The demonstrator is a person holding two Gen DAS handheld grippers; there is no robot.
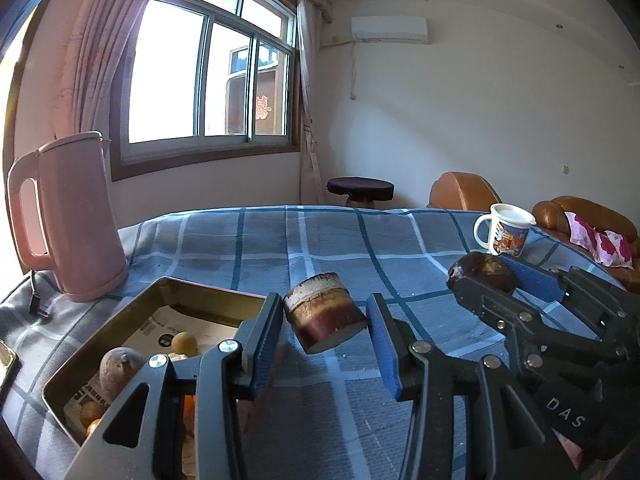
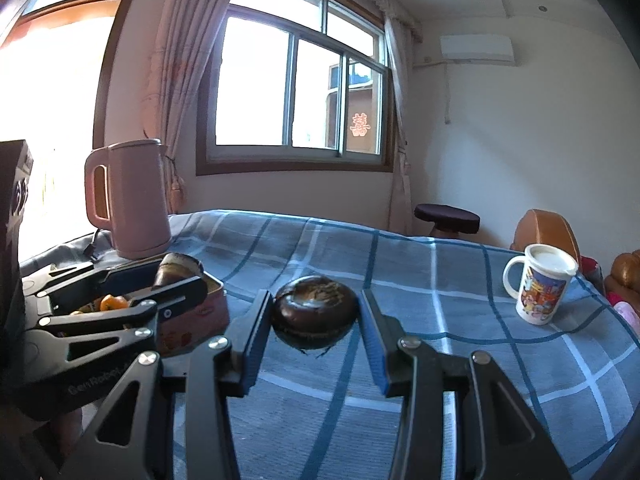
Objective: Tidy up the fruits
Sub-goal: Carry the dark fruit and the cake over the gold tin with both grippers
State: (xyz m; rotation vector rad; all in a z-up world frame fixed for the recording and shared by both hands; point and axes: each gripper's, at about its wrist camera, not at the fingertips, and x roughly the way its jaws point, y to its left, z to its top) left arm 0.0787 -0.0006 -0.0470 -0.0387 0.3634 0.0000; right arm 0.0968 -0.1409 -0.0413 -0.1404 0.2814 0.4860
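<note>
Brown-and-cream fruit piece (image 1: 326,312) in left hand-held gripper (image 1: 325,334); dark fruit (image 2: 315,306) in right hand-held gripper (image 2: 316,328)

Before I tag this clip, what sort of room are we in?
Most likely a living room in a home: a table under a blue plaid cloth, a brown leather sofa beyond it, a curtained window and a wall air conditioner.

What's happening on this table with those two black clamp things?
A person is sorting fruit with two hand-held clamps. The left tool grips a cut, brown-rinded fruit half, lifted just beside the open metal tin that already holds a few fruits. The right tool grips a dark round fruit above the blue checked tablecloth. A pink kettle and a lidded mug stand by.
</note>
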